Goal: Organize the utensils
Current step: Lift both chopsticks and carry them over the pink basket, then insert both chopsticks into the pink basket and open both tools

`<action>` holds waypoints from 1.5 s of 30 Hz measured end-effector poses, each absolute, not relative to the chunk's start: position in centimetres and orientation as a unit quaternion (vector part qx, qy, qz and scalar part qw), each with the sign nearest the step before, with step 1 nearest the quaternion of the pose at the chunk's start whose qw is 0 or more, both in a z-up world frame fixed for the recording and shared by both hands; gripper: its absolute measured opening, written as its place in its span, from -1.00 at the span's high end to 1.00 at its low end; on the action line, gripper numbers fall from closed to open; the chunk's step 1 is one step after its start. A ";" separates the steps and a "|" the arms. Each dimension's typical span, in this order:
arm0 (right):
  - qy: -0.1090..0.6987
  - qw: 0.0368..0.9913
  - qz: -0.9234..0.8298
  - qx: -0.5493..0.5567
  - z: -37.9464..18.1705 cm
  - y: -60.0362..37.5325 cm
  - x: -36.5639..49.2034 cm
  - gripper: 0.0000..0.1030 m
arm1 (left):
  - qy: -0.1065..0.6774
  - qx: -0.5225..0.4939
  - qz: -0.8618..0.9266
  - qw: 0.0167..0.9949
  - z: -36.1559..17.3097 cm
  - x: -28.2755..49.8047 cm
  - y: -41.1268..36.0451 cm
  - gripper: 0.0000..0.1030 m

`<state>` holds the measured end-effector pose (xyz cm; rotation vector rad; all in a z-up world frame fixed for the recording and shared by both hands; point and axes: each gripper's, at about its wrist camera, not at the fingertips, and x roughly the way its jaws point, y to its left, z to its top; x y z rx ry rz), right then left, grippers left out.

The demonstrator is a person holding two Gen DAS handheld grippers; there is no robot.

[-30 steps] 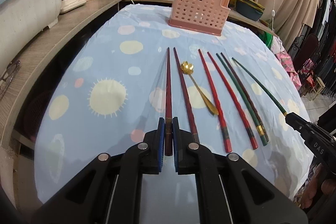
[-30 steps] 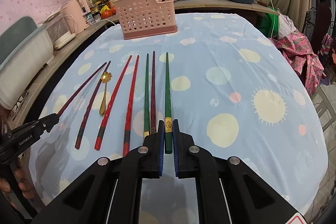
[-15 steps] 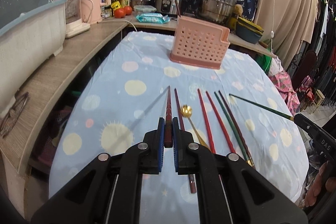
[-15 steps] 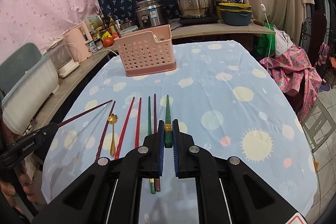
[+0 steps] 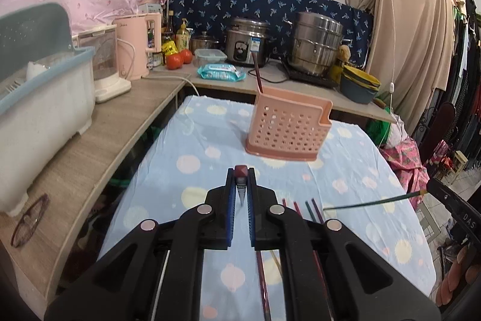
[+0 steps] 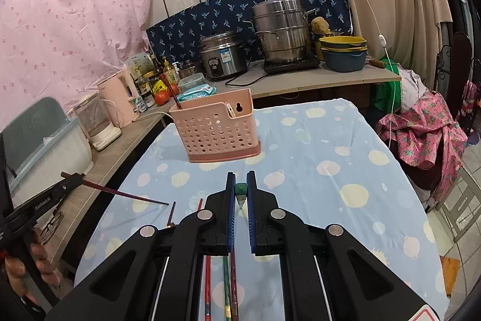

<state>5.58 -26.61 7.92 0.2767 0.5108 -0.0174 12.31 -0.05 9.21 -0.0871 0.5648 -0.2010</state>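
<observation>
Change from 0.5 s ago: both grippers raised higher above tabletop; held chopsticks tipped from lying forward to end-on toward cameras.

Left gripper: clamped on dark red chopstick. Long axis steep, butt end up, tapered tip down toward tabletop.

Right gripper: clamped on green chopstick, same orientation.

Pink utensil basket: far end of tabletop, one chopstick standing inside.

Remaining chopsticks: flat on tabletop near edge, long axes toward basket.
</observation>
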 end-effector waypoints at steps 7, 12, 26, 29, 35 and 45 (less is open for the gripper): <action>0.234 0.963 -0.008 0.135 9.8 -27.5 8.4 0.86 | 0.250 -0.041 -0.097 0.963 12.0 15.2 -0.5 0.87; 0.214 0.966 0.003 0.145 12.0 -28.3 10.6 0.86 | 0.231 -0.045 -0.099 0.967 14.3 17.3 -1.0 0.87; 0.110 0.983 0.018 0.146 20.7 -28.8 19.0 0.86 | 0.144 -0.045 -0.117 0.982 23.1 24.4 -4.4 0.87; 0.087 0.984 0.020 0.156 22.1 -29.0 21.1 0.86 | 0.128 -0.051 -0.116 0.984 24.3 26.3 -5.0 0.87; 0.065 0.982 0.025 0.175 23.1 -29.0 24.9 0.86 | 0.120 -0.059 -0.121 0.984 24.9 29.9 -6.1 0.87; 0.098 0.975 0.023 0.196 19.8 -29.2 30.5 0.86 | 0.163 -0.053 -0.122 0.978 20.6 33.5 -7.4 0.87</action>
